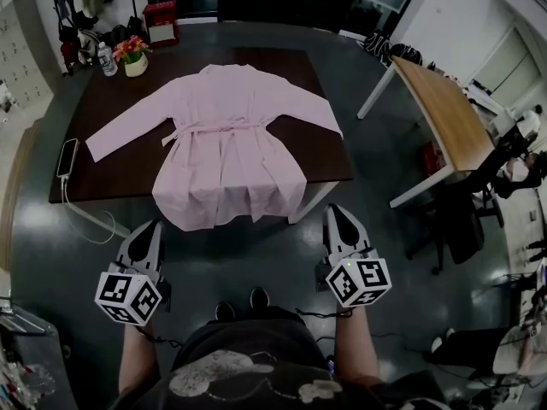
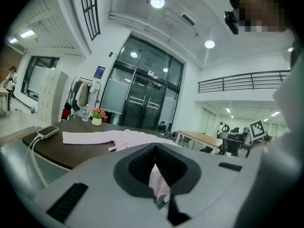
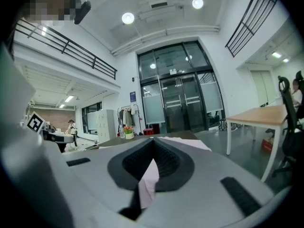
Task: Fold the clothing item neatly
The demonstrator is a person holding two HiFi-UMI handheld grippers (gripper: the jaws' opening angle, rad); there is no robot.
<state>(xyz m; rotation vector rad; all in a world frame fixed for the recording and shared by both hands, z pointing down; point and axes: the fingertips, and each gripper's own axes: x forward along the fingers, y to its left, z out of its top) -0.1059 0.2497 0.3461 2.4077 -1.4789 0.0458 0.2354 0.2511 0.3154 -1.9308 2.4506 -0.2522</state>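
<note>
A pink long-sleeved robe (image 1: 226,135) lies spread flat on the dark table (image 1: 120,173), sleeves out to both sides, belt tied at the waist, hem hanging over the near edge. My left gripper (image 1: 150,229) hovers in front of the table near the hem's left corner, shut and holding nothing. To the right of the hem my right gripper (image 1: 336,213) is likewise shut and apart from the cloth. In the left gripper view the robe (image 2: 109,137) shows beyond the shut left gripper (image 2: 154,148). Pink cloth (image 3: 190,140) shows past the right gripper (image 3: 153,142) in the right gripper view.
A phone (image 1: 67,157) with a white cable lies at the table's left edge. A flower pot (image 1: 132,55) and a bottle (image 1: 106,60) stand at its far left corner. A wooden table (image 1: 440,114) and a dark chair (image 1: 461,220) stand to the right.
</note>
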